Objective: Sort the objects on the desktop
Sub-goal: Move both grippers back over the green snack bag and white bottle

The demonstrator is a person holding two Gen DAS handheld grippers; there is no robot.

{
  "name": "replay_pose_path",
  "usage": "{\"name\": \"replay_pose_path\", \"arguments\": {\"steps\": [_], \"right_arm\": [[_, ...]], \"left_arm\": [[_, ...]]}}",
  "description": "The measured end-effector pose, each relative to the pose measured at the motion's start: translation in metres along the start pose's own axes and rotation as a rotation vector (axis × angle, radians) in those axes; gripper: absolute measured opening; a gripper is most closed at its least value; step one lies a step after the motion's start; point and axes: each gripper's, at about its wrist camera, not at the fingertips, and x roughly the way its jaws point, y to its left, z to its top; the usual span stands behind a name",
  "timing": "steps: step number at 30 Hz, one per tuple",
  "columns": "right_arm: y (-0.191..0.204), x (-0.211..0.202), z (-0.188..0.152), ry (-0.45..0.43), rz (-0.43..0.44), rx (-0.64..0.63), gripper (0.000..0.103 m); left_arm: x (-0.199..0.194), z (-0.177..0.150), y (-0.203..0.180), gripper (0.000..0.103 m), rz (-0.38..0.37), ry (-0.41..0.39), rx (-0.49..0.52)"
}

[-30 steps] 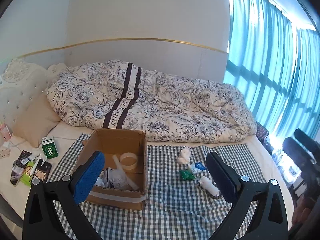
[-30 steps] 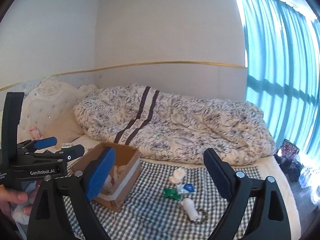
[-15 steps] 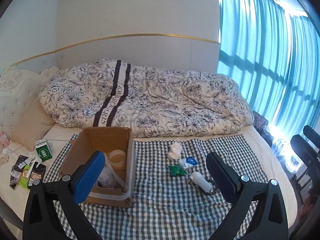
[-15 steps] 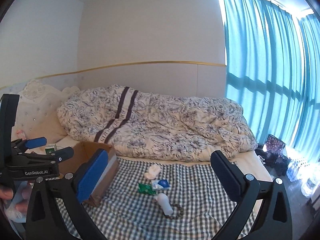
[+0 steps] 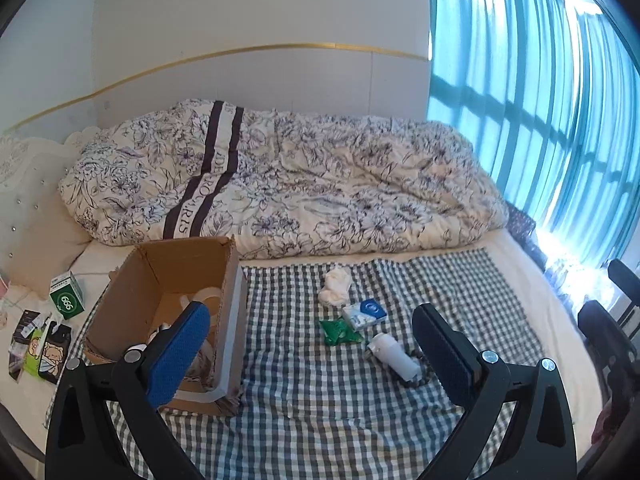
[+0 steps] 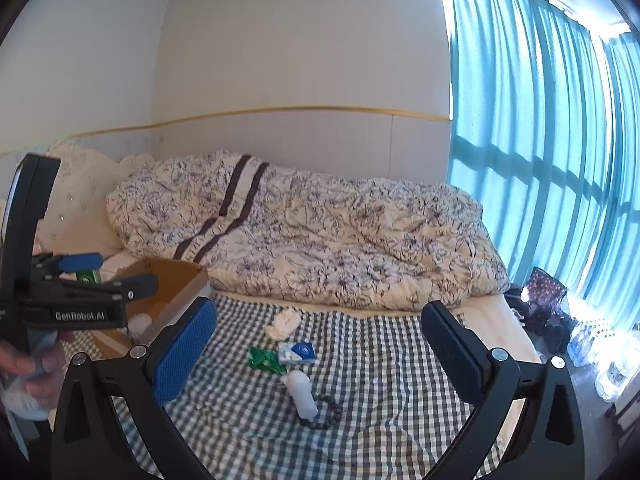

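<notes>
bottle (image 5: 391,355) lying flat, cap toward box (image 5: 172,280)

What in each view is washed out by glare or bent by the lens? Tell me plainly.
Left wrist view: the curtain blows out white at its bottom right, and the gold wall trim bows. Right wrist view: glare along the curtain, and dark lens corners; the checked cloth stays sharp.

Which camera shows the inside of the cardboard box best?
The left wrist view: it looks down into the cardboard box, showing a tape roll inside. The right wrist view shows only its far corner, with the left claw across it.
</notes>
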Motion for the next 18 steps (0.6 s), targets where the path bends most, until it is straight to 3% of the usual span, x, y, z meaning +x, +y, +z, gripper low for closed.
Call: {"name": "replay_pose_path", "arguments": {"steps": [8,18], "right_arm": [[-0.01,0.038,-0.027,0.054,-0.051,-0.01,0.103],[-0.013,0.086,-0.053,0.14,-0.018,-0.012,0.103]], "left_arm": [[0.046,-0.011,-0.004,0.103,-0.023,0.075,0.007],[0.096,-0.025,-0.011,0.103,-0.05,0.114,0.042]]}}
